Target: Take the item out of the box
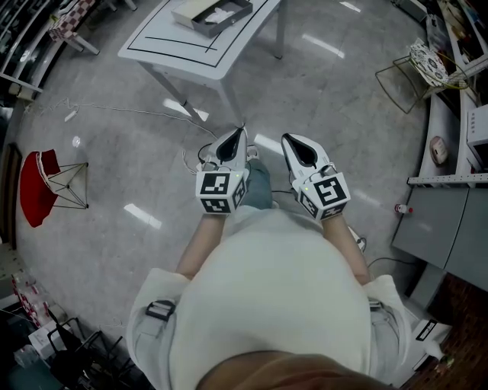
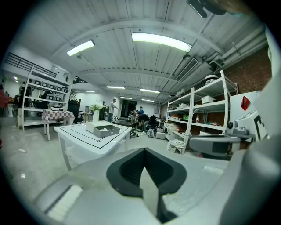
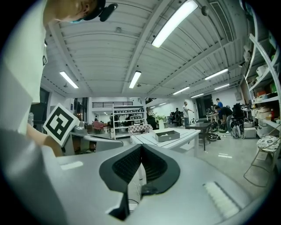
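Note:
A grey open box (image 1: 213, 14) lies on a white table (image 1: 191, 53) well ahead of me, with something pale inside that I cannot make out. A person holds both grippers close to the body, far short of the table. The left gripper (image 1: 241, 131) is shut and holds nothing. The right gripper (image 1: 287, 139) is also shut and empty. In the left gripper view the closed gripper (image 2: 144, 151) points toward the box (image 2: 102, 128) on the table (image 2: 83, 138). In the right gripper view the gripper (image 3: 140, 147) faces the same box (image 3: 167, 135).
A red chair (image 1: 38, 187) stands at the left, a wire chair (image 1: 427, 65) at the far right, and a grey cabinet (image 1: 442, 228) by my right side. Cables (image 1: 191, 156) trail on the floor near the table's leg. Shelving (image 2: 206, 114) and several people stand in the background.

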Tool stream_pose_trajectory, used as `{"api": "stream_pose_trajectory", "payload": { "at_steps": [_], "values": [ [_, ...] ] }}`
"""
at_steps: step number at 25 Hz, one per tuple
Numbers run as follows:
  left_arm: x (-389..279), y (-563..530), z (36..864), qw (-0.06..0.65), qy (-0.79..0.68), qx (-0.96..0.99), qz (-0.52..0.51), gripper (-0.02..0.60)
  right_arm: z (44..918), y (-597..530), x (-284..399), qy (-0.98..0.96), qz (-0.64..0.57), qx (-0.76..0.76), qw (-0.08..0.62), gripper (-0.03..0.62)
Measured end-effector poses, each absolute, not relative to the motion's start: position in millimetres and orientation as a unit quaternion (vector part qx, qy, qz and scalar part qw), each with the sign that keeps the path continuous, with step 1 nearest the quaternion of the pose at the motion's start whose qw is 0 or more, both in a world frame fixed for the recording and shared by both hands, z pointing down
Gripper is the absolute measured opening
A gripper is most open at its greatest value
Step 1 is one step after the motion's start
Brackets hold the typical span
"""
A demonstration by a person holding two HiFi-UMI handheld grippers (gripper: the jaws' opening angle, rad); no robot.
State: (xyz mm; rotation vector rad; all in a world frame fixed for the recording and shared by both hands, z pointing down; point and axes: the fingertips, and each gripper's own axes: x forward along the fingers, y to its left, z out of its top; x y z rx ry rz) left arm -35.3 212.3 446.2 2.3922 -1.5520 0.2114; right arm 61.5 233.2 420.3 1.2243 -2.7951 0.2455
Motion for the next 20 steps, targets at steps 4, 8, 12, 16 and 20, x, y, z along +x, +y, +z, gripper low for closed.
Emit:
{"api": "stream_pose_trajectory", "payload": {
  "at_steps": [4,8,12,16,20],
  "values": [
    [-33.5,189.4,448.6,0.142,-0.532,0.831,0.075,0.0,426.0,213.2,66.1,-0.909,0.09,0.404,0.05,-0.011],
    [-30.4,165.2,451.6,0.144,-0.528,0.833,0.077,0.0,426.9,188.2,69.1,-0.906,0.099,0.409,0.045,-0.011],
    [-31.4,137.3,452.0,0.145,-0.524,0.835,0.079,0.0,424.8,159.2,67.0,-0.905,0.097,0.412,0.045,-0.011],
    [-34.6,108.0,452.0,0.144,-0.525,0.835,0.078,0.0,422.4,128.8,64.7,-0.905,0.094,0.412,0.042,-0.011],
    [-39.9,79.5,453.6,0.146,-0.526,0.834,0.078,0.0,419.5,98.2,58.8,-0.907,0.091,0.41,0.04,-0.011]
  ]
}}
